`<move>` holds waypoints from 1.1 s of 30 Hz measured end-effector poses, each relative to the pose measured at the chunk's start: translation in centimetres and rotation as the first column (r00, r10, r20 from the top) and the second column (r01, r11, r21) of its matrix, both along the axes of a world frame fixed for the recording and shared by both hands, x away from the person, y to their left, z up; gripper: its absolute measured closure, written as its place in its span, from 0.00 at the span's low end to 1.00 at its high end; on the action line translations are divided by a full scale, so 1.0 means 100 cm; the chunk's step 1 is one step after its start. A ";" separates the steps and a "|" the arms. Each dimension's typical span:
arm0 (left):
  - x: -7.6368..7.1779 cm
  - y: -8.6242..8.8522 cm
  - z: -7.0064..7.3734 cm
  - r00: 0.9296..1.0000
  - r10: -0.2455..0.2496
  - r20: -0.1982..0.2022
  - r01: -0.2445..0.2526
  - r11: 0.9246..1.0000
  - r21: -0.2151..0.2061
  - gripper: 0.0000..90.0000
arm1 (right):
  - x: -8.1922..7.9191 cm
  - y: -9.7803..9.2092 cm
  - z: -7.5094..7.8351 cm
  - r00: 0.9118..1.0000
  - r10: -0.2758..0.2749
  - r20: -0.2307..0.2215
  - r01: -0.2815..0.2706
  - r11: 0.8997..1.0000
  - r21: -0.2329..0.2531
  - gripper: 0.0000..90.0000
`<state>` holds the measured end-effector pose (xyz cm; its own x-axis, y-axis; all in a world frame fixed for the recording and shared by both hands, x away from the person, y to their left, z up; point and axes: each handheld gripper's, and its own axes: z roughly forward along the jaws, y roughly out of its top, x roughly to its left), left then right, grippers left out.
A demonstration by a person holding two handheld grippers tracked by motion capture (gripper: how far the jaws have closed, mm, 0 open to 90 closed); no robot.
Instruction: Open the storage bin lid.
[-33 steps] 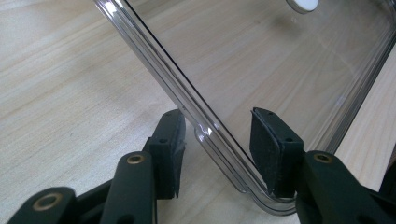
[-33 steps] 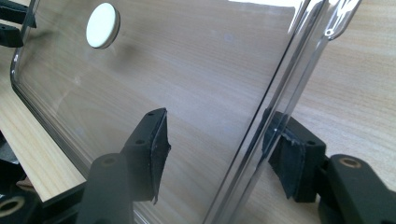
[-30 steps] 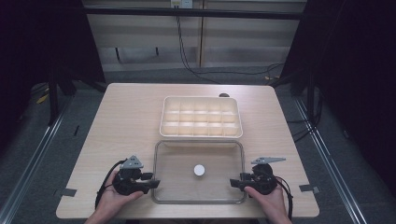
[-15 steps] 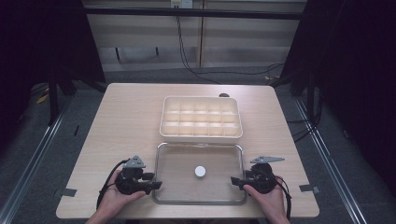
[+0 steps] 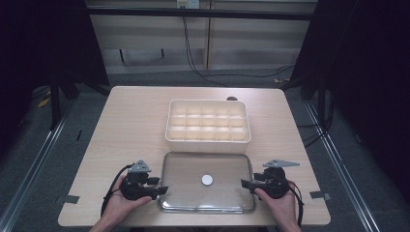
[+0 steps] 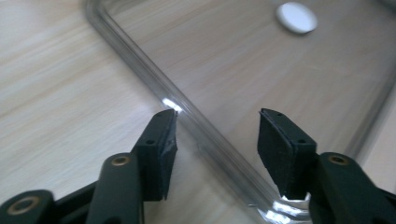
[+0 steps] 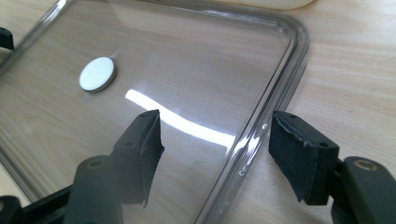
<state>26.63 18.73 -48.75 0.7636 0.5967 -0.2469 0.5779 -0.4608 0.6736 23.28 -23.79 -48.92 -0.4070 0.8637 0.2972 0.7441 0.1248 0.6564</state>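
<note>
Lay flat on the near half of the table (image 5: 125, 125): a clear lid (image 5: 227, 166) with a small white disc (image 5: 207, 180) at its middle, its far edge just beside the cream compartment box (image 5: 208, 122), which stood farther back at the table's centre. Gripped by a hand at each near corner: the left gripper (image 5: 162, 190) at the lid's left rim, the right gripper (image 5: 245, 183) at its right rim, both pointing inward toward each other.

Seen through the left gripper view: left gripper (image 6: 217, 140) released, jaws spread wide and straddling the lid's rim (image 6: 196, 126), one pad over bare wood, the other over the clear panel, neither pressing on the plastic. White disc (image 6: 296, 17) well beyond, toward the far right.

Seen through the right gripper view: right gripper (image 7: 215, 140) likewise released, jaws apart on either side of the lid's edge (image 7: 261, 126), one above the clear panel, the other above the table. Disc (image 7: 97, 73) to the far left.
</note>
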 end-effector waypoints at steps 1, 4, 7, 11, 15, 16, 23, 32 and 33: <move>-0.001 -0.002 0.001 1.000 -0.003 0.008 0.003 1.000 0.006 0.52 | 0.000 -0.001 0.000 1.000 0.006 -0.001 -0.006 1.000 0.010 0.38; -0.002 -0.005 0.001 1.000 -0.004 0.004 0.004 1.000 0.006 0.43 | -0.001 0.000 0.002 1.000 0.022 0.013 -0.022 0.999 0.029 0.37; -0.001 -0.002 0.003 1.000 0.000 0.012 0.000 1.000 0.003 0.37 | -0.004 0.000 0.007 0.996 0.055 0.069 -0.059 0.997 0.055 0.34; -0.005 0.007 0.016 0.995 0.033 0.095 -0.030 0.999 -0.040 0.32 | -0.011 -0.004 0.017 0.986 0.096 0.135 -0.106 0.992 0.065 0.29; -0.007 0.019 0.022 0.990 0.055 0.132 -0.046 0.996 -0.071 0.29 | -0.018 -0.015 0.027 0.979 0.079 0.190 -0.095 0.993 0.076 0.25; -0.007 0.019 0.022 0.990 0.055 0.132 -0.046 0.996 -0.071 0.28 | -0.018 -0.015 0.027 0.979 0.079 0.190 -0.095 0.993 0.076 0.25; -0.006 0.054 0.029 0.964 0.179 0.195 -0.159 0.981 -0.115 0.23 | -0.025 -0.044 0.038 0.967 -0.021 0.253 -0.001 0.996 0.086 0.20; 0.007 0.077 0.025 0.934 0.303 0.191 -0.274 0.948 -0.161 0.23 | -0.023 -0.072 0.039 0.946 -0.177 0.273 0.165 0.984 0.066 0.20; 0.008 0.078 0.025 0.931 0.316 0.185 -0.287 0.944 -0.165 0.23 | -0.022 -0.076 0.039 0.942 -0.192 0.274 0.181 0.981 0.064 0.20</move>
<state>27.47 26.57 -46.30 0.5952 0.7792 -0.1965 0.5176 -0.1847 0.8354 21.05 -31.39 -45.04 -0.3105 0.9227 0.2286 0.5392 -0.0271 0.8417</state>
